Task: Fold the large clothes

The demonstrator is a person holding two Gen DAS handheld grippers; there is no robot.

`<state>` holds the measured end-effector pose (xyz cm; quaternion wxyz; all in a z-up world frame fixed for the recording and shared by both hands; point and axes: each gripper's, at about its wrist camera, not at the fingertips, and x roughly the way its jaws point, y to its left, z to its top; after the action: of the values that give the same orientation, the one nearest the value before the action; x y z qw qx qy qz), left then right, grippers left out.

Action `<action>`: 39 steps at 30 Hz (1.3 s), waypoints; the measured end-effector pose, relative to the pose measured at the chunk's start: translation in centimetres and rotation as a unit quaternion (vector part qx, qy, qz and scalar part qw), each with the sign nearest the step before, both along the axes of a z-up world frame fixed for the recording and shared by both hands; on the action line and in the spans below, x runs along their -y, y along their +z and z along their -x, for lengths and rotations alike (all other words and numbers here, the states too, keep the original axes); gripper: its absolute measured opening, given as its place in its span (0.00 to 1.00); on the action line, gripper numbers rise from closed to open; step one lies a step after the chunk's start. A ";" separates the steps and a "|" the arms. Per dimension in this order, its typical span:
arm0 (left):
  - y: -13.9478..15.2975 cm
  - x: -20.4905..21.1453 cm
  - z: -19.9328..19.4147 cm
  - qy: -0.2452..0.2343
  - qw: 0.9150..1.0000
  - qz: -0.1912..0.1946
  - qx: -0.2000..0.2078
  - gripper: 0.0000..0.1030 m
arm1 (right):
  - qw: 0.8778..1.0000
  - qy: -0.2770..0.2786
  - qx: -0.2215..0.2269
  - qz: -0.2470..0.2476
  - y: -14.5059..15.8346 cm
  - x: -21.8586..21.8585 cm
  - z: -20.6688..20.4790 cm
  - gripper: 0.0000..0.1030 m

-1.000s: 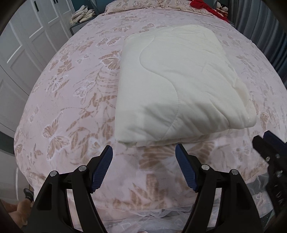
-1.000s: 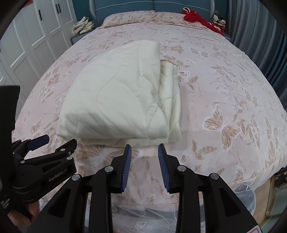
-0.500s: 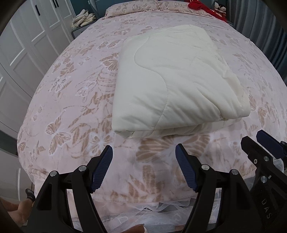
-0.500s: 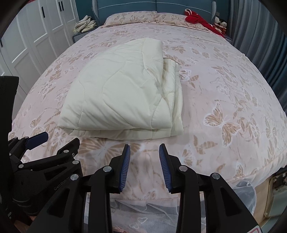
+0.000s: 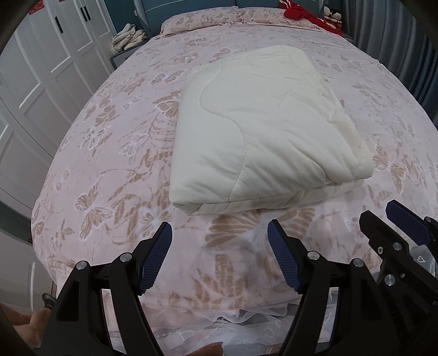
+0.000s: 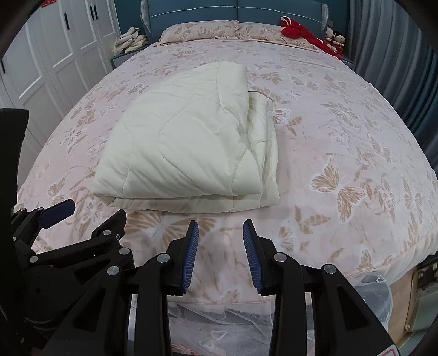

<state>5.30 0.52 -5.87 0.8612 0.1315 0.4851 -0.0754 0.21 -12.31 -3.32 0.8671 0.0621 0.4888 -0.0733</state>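
Note:
A cream quilted blanket (image 5: 260, 131) lies folded into a thick rectangle on the pink butterfly-print bed (image 5: 115, 142); it also shows in the right wrist view (image 6: 189, 148). My left gripper (image 5: 219, 232) is open and empty, over the bed's foot edge, short of the blanket's near edge. My right gripper (image 6: 219, 230) is open with a narrower gap and empty, also short of the blanket. Each gripper shows in the other's view: the right one at the right edge (image 5: 394, 227), the left one at the lower left (image 6: 90, 221).
White wardrobe doors (image 6: 49, 54) stand to the left. A blue headboard (image 6: 232, 13), pillows (image 6: 208, 27), a red cloth (image 6: 303, 34) and a pile of pale items on a nightstand (image 6: 131, 41) are at the far end. Grey curtains (image 6: 391, 49) hang at the right.
Both grippers have drawn back from the blanket toward the foot of the bed and risen a little. The blanket looks smaller and lies still. Jaw openings are unchanged.

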 end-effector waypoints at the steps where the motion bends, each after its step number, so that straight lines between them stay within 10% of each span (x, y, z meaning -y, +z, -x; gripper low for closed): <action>1: 0.0 0.0 0.1 0.001 1.000 0.000 0.001 0.68 | 1.000 0.000 0.000 0.000 0.0 0.0 0.0 0.34; 39: -0.2 0.2 -0.1 0.006 1.000 0.019 -0.009 0.68 | 1.000 -0.011 0.001 0.003 0.0 0.0 -0.1 0.34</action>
<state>5.36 0.30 -6.12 0.8597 0.1119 0.4918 -0.0809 0.36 -12.26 -3.28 0.8669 0.0653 0.4870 -0.0842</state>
